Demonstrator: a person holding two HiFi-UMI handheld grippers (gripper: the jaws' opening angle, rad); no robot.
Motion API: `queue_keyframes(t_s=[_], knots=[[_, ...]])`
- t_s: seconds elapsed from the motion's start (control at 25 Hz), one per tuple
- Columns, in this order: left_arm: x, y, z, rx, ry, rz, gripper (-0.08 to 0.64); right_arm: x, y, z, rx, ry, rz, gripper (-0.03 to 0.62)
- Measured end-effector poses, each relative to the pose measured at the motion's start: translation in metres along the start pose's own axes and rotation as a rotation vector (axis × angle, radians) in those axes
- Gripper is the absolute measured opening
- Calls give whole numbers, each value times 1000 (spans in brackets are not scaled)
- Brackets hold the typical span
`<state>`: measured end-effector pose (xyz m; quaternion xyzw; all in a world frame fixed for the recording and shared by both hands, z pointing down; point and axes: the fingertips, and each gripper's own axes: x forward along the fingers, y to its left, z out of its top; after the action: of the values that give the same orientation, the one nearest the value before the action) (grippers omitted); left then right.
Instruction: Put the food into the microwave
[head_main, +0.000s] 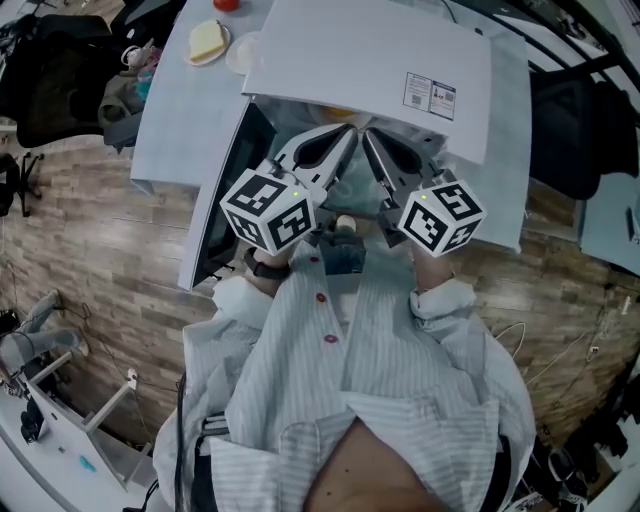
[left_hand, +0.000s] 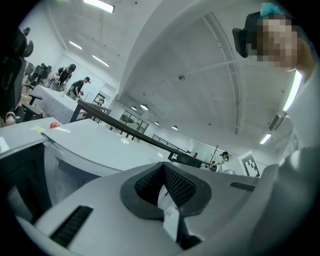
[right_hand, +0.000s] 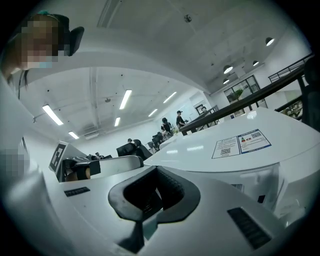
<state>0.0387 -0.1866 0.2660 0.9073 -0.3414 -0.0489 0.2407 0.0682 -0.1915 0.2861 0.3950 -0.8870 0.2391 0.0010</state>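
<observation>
Closest in, before the chest: left gripper (left_hand: 163, 166) and right gripper (right_hand: 156, 170), each pressed together on nothing, side by side, noses toward the microwave (head_main: 370, 60). Reads as the pause before fetching, so:

- Spread one gripper's jaws first.
- Reach round the open door (head_main: 222, 190) on the left, not across it.
- Pinch the plate (head_main: 226, 46) by its rim rather than the food (head_main: 205, 40).
- Carry level to avoid sliding.
- Keep the other gripper clear of the door, or lend it to the opposite rim for steadiness.
- Enter the cavity low and straight, and set down before letting go.

Further off, on the microwave's top: a sticker (head_main: 430, 95) bearing seemingly two square codes and a coloured band, print too small to read. No brand name legible anywhere.

Farthest: the food, a pale slice on its plate, on the grey table (head_main: 165, 120) beyond the microwave's rear left corner, well apart from both grippers, with a second pale dish (head_main: 243, 52) just beside
</observation>
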Motion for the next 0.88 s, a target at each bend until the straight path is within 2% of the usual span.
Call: queue_keyframes(t_s=[0.88], knots=[[2,8,-13,-56,21,-3,8,5,-5,-15,34,38,9,32]])
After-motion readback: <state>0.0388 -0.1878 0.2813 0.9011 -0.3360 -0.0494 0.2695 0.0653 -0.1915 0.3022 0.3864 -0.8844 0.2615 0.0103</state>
